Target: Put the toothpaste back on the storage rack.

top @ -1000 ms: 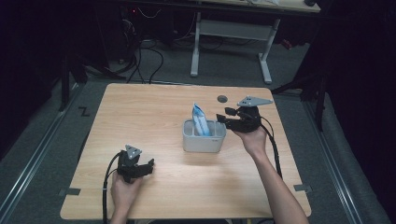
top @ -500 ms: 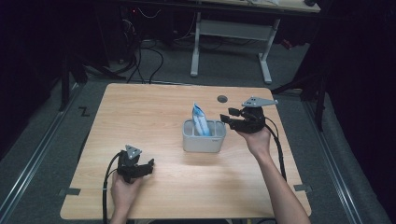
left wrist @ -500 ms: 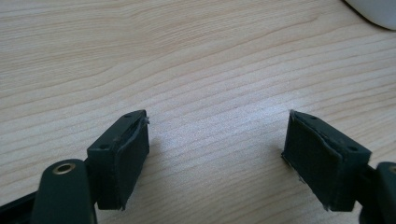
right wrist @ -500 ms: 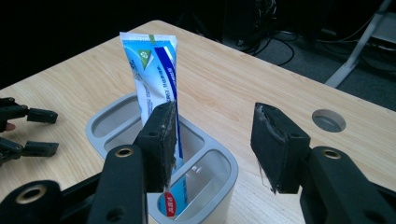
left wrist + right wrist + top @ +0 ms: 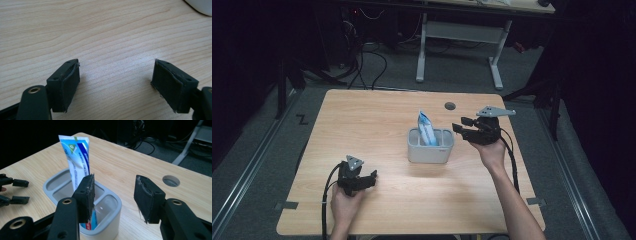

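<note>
Wood-grain tabletop (image 5: 377,125) is carrying everything in play. At the left, the left gripper (image 5: 373,177) is resting low near the front edge, its jaws spread with bare wood between them and nothing held. It is lying well apart from the work.

In the middle, the grey holder (image 5: 430,150) is standing on the table, and the toothpaste tube (image 5: 426,127) is standing upright in its left compartment, crimped end up, leaning on the divider.

At the right, the right gripper (image 5: 460,125) is hovering just beside the holder's right rim, jaws spread and gripping nothing; they have just been closing slightly, with nothing between them. In the right gripper view, the tube (image 5: 78,160) is showing behind the one jaw, not in the gap.

Probable faults from here:
- A jaw is likely clipping the holder's rim if the gripper drops further; the light holder could slide or tip.
- The tube is standing loose; a sideways nudge could topple it out.
- The trailing cable could snag the table edge.
</note>
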Demonstrator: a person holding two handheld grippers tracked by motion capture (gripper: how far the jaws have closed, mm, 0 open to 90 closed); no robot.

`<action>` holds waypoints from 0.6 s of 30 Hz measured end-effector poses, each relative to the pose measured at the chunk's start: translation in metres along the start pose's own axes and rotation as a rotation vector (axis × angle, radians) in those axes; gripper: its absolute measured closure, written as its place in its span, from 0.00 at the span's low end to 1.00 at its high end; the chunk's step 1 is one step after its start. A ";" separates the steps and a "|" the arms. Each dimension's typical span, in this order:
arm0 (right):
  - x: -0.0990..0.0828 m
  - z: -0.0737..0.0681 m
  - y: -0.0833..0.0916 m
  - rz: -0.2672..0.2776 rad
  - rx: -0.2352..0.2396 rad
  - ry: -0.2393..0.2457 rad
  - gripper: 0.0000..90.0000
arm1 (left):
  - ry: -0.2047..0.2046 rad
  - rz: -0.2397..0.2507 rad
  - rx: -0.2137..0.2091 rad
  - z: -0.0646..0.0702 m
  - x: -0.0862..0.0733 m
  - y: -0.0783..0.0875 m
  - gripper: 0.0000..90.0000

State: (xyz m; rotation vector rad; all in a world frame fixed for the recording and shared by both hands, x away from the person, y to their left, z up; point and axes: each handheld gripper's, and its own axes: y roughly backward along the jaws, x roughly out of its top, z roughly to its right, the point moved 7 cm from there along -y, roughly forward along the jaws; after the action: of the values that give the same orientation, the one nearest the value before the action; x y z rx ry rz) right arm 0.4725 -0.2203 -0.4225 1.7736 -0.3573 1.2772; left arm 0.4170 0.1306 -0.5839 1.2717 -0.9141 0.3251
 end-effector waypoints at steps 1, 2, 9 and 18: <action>-0.001 0.001 0.001 -0.001 -0.003 -0.003 0.57 | 0.000 0.000 0.000 0.000 0.000 0.000 0.25; -0.002 0.002 0.002 0.000 -0.006 -0.006 0.57 | 0.000 0.000 0.000 0.000 0.000 0.000 0.25; -0.006 0.007 0.010 0.012 -0.010 -0.019 0.57 | 0.001 0.000 0.001 0.000 0.000 0.000 0.25; -0.009 0.013 0.023 0.032 -0.019 -0.037 0.57 | 0.001 0.000 0.001 0.000 0.000 0.000 0.25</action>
State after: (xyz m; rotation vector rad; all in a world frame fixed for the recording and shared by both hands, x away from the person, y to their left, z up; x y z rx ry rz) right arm 0.4613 -0.2459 -0.4203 1.7840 -0.4189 1.2600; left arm 0.4171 0.1305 -0.5839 1.2721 -0.9137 0.3259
